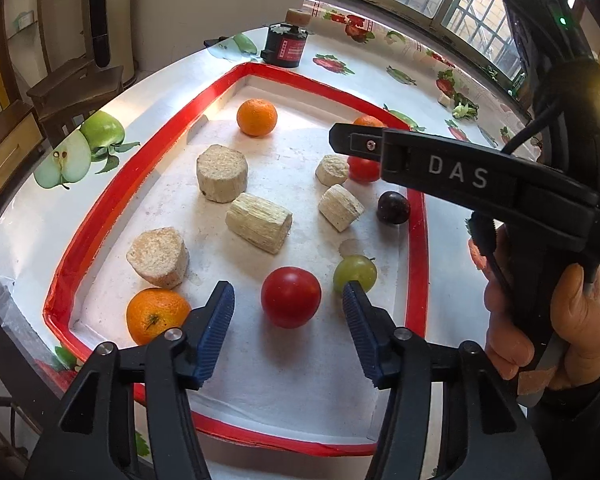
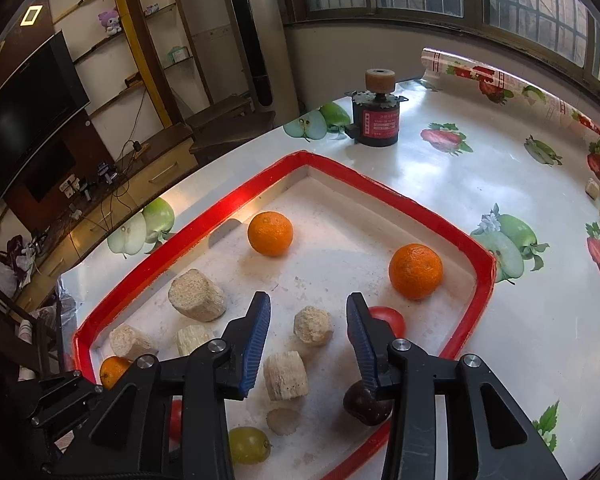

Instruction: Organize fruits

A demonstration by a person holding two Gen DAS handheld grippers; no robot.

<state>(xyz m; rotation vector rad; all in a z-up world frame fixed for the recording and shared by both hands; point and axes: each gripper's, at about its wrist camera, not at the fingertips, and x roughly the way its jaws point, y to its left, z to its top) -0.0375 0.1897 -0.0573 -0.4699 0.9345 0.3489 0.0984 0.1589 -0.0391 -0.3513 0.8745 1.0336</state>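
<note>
Left gripper: blue ribbed fingers spread wide, holding nothing, above the near end of the red-rimmed white tray. A round red tomato lies on the tray floor between the fingers, a green grape beside the right fingertip. Right gripper: also wide, empty, above mid-tray. A dark purple plum lies by the tray's right rim; three oranges and pale fibrous chunks are scattered within the tray.

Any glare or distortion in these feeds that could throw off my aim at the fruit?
Left wrist view: sunlight whitens the tray's far corner behind the orange; fisheye bows the rim. The tomato between the open left gripper's fingers is sharp. Right wrist view: glare on the tablecloth, a bright spot on the rim; the right gripper is open.
</note>
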